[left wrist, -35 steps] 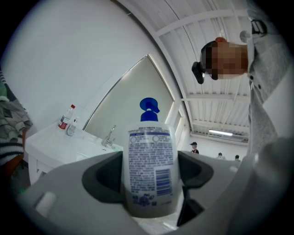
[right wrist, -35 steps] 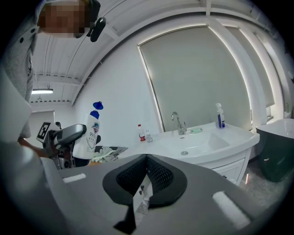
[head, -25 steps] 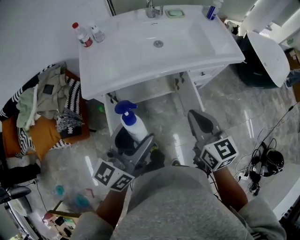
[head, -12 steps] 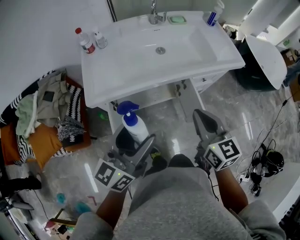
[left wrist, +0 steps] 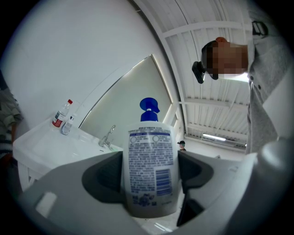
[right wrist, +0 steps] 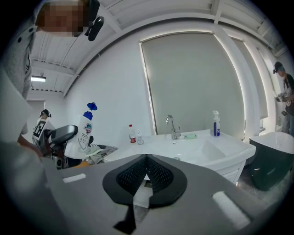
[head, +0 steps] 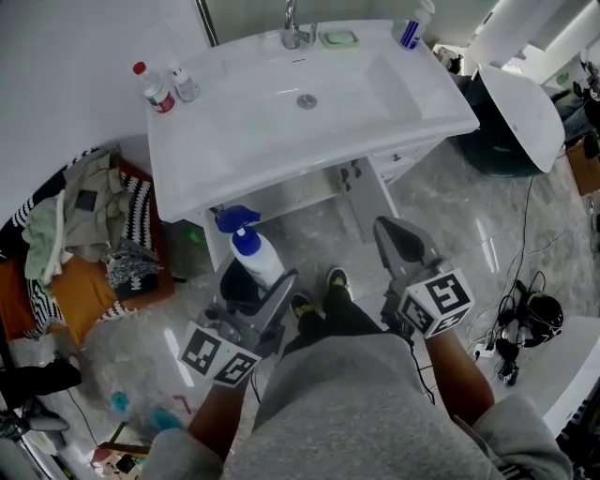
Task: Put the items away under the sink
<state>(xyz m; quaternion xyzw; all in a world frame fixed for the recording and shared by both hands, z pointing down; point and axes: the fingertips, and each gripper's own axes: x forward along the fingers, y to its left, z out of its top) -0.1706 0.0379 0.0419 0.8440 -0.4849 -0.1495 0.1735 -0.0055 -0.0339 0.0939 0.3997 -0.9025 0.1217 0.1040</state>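
At the far left we see a heap of striped and pale clothes (head: 84, 225) on the floor, and above it a small clear bottle with a red cap (head: 153, 87) standing on the left corner of the white ceramic sink basin (head: 281, 141). Our left gripper (head: 255, 286) is clamped on a tall white plastic pump bottle with a blue pump head (left wrist: 150, 165). Both pads press its sides, and the bottle stands upright in front of the vanity, below the basin's front edge. At the basin's back rim stand a chrome faucet (head: 292, 23) and a green soap dish (head: 338, 37). Further right, our right gripper (head: 394, 234) hovers with its jaws together and nothing between them.
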